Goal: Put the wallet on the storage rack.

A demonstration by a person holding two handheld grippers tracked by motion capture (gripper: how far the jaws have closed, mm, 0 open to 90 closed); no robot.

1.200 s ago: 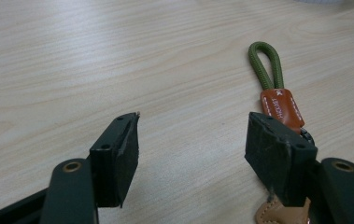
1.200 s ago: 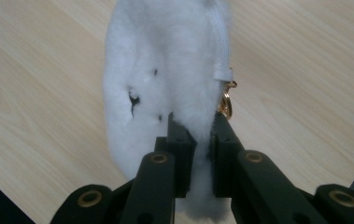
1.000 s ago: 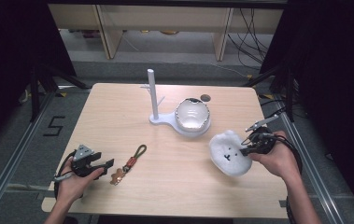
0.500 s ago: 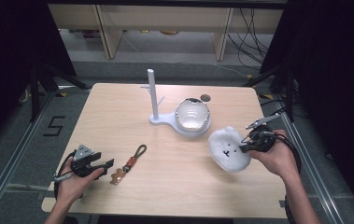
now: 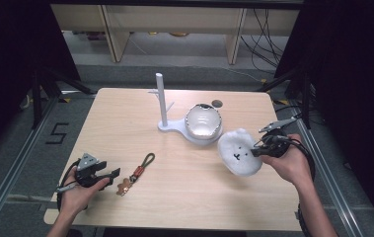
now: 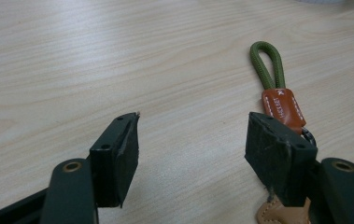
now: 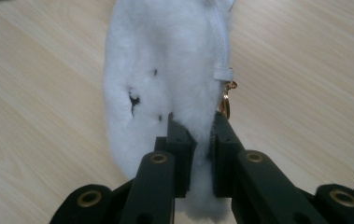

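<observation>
A white fluffy pouch with a small stitched face hangs at the table's right side, held on edge just above the wood. My right gripper is shut on its rim. In the right gripper view the jaws pinch the fur of the pouch beside its white zipper and a small gold ring. Near the front left edge my left gripper lies low and open. Its pads stand wide apart with bare wood between them. A keychain with a green cord loop and orange leather tag lies beside its right jaw.
A white stand with an upright post and side pegs rises at the table's back middle. A shiny round bowl sits on its base, close to the pouch. A small dark disc lies behind the bowl. A tan charm lies under the left gripper's right jaw.
The pouch has tipped up a little in the right gripper, so its face now shows toward the camera. Both hands and the keychain have stayed put.
</observation>
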